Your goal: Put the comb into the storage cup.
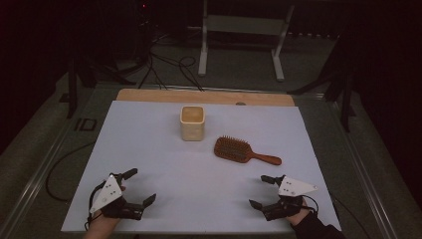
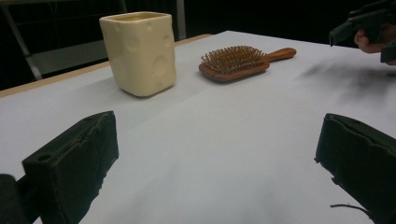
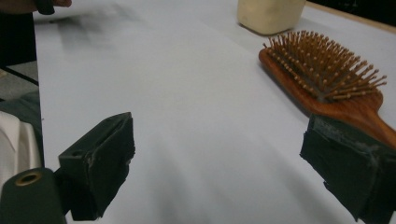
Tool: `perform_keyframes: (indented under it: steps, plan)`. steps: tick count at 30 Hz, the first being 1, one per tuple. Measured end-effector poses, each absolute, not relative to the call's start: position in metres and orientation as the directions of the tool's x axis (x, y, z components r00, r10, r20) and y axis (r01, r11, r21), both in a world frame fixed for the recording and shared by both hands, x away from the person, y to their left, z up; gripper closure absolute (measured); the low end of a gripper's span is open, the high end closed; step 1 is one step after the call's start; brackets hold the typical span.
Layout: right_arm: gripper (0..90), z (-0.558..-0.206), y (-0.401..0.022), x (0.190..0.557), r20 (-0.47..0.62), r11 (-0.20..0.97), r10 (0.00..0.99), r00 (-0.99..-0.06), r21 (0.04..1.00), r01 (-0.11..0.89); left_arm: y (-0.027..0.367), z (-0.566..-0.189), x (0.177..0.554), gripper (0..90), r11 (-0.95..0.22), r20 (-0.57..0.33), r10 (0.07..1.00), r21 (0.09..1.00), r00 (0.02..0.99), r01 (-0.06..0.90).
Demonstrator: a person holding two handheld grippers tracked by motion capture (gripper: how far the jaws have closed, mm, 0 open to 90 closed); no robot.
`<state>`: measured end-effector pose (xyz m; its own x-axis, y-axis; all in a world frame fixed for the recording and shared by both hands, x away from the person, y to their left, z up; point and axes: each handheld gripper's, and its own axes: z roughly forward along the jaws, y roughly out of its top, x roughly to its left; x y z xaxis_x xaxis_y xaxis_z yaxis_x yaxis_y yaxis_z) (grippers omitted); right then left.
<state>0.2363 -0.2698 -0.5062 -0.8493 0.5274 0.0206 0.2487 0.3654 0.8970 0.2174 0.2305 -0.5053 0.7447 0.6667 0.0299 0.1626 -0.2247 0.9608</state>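
A cream square cup (image 1: 192, 122) with dimpled sides stands upright in the far middle of the white sheet; the left gripper view shows the cup (image 2: 139, 52) too. To its right lies a wooden hairbrush (image 1: 245, 151), bristles up, handle pointing right. My left gripper (image 1: 140, 187) rests open near the front left corner, nothing between its jaws. At the front right, my right gripper (image 1: 260, 190) is open and empty. In the right gripper view the hairbrush (image 3: 327, 79) lies just beyond the right jaw. The left gripper (image 2: 215, 158) faces the cup and brush (image 2: 236, 62).
The white sheet (image 1: 149, 149) covers a wooden table whose far edge (image 1: 204, 96) shows. Beyond it stand a white metal frame (image 1: 241, 35) and cables (image 1: 169, 69) on the floor. Wide bare sheet lies between the grippers and the objects.
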Motion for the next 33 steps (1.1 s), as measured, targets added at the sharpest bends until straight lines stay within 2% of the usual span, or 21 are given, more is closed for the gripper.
perform_keyframes:
  steps: [22,33]
  plan:
    - [9.3,-0.491,-0.256,0.227,-0.008,0.422,0.511,-0.860,0.874,0.242,0.230,-0.506,0.218,0.0,-0.210,0.008,0.659,0.962,0.752,0.174]
    - [9.3,-0.463,-0.250,0.225,-0.027,0.409,0.530,-0.847,0.884,0.227,0.229,-0.506,0.218,0.0,-0.213,0.006,0.653,0.961,0.758,0.176]
